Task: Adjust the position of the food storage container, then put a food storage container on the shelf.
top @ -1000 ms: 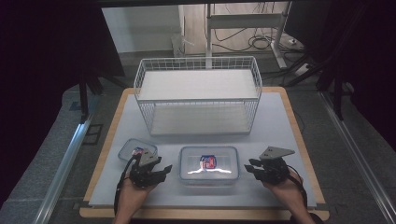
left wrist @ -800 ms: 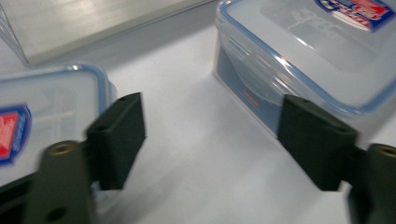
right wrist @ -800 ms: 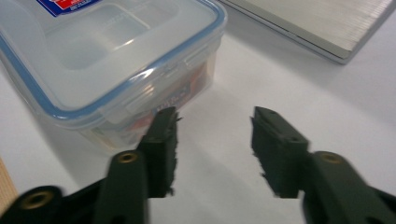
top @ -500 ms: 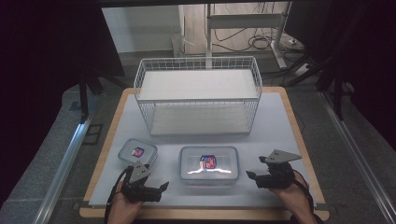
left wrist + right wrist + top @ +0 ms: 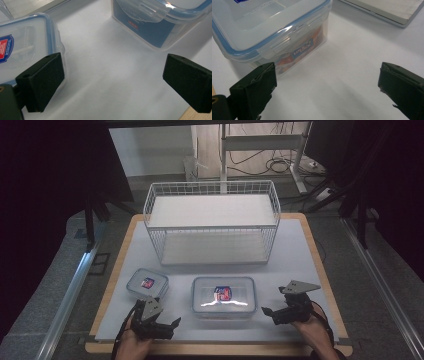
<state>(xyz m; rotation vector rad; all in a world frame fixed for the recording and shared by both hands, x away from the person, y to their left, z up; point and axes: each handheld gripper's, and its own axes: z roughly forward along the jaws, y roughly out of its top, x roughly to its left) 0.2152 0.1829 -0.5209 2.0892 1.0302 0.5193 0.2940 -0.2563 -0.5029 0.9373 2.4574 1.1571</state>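
Large clear plastic box with blue-sealed lid (image 5: 223, 296): front centre of my white tabletop (image 5: 300, 255), between my grippers. Small matching clear box (image 5: 147, 283): just left. Left gripper (image 5: 167, 326), right gripper (image 5: 268, 312): jaws just opened, nothing between. White wire basket (image 5: 212, 222): behind.

Left gripper (image 5: 159, 322): black body, angular, with a grey three-cornered plate on top; dark cable loops back along the wrist. Right gripper (image 5: 280, 312): same black build, larger grey three-cornered plate, black cable trailing beside the hand. Jaws in both gripper views: thick black rectangular blocks, matte, felt-like faces, a small round hole near each upper corner. Right jaws show frayed, nicked edges. Both forearms bare, no sleeves in sight.
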